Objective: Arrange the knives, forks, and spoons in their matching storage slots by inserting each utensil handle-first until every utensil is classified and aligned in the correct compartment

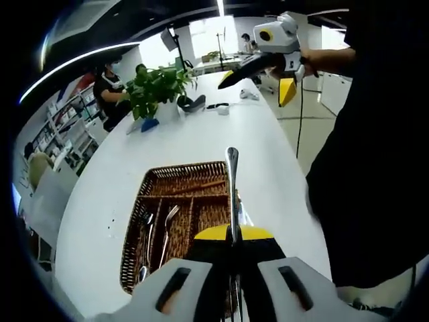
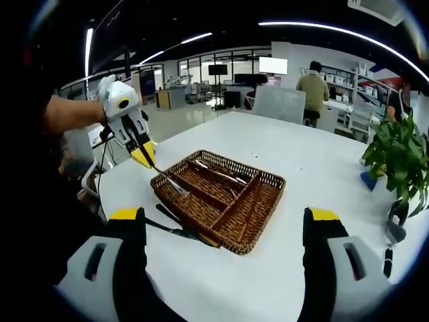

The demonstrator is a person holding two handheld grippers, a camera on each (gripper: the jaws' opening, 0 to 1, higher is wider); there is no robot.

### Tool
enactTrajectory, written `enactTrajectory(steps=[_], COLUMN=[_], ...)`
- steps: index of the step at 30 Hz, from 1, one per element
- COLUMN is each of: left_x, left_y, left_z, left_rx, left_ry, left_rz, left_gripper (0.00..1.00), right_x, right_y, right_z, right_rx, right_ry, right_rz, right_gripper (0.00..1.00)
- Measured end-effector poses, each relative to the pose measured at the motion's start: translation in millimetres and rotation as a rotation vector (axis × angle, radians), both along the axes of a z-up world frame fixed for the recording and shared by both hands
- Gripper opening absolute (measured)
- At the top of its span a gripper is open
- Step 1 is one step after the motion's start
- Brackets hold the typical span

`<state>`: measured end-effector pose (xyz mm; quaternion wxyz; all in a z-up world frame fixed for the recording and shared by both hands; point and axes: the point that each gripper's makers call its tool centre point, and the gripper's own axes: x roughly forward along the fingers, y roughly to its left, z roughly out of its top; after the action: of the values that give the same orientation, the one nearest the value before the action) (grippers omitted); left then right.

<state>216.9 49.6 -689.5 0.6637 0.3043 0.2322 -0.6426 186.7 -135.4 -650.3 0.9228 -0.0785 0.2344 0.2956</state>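
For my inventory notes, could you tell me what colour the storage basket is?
Brown woven wicker basket, clearest in the right gripper view.

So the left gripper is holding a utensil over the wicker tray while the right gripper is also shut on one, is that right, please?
Not quite. The left gripper does hold a utensil over the wicker tray, but the right gripper is open, its jaws standing wide apart with nothing between them, as the right gripper view shows.
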Motion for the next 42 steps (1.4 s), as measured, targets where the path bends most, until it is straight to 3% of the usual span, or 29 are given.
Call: enactTrajectory(steps=[13,16,42], left_x=[25.7,31.3,91.1], left_y=[1.1,-0.7,3.2], left_z=[3.6,4.9,13.0], left_rx=[-0.008,-0.012,-0.038], left_ry=[-0.017,-0.023,-0.065], left_rz=[-0.003,-0.006,0.004], left_gripper=[0.01,0.01,0.01], right_x=[3.0,6.1,16.0], right_y=[-0.2,-1.2,-3.3], right_z=[-0.3,2.7,-0.6], right_rx=[0.000,-0.008,-0.011], right_ry=[0.005,-0.023,-0.008], right_rz=[-0.018,-0.024,-0.056], right_gripper=[1.00,1.00,1.00])
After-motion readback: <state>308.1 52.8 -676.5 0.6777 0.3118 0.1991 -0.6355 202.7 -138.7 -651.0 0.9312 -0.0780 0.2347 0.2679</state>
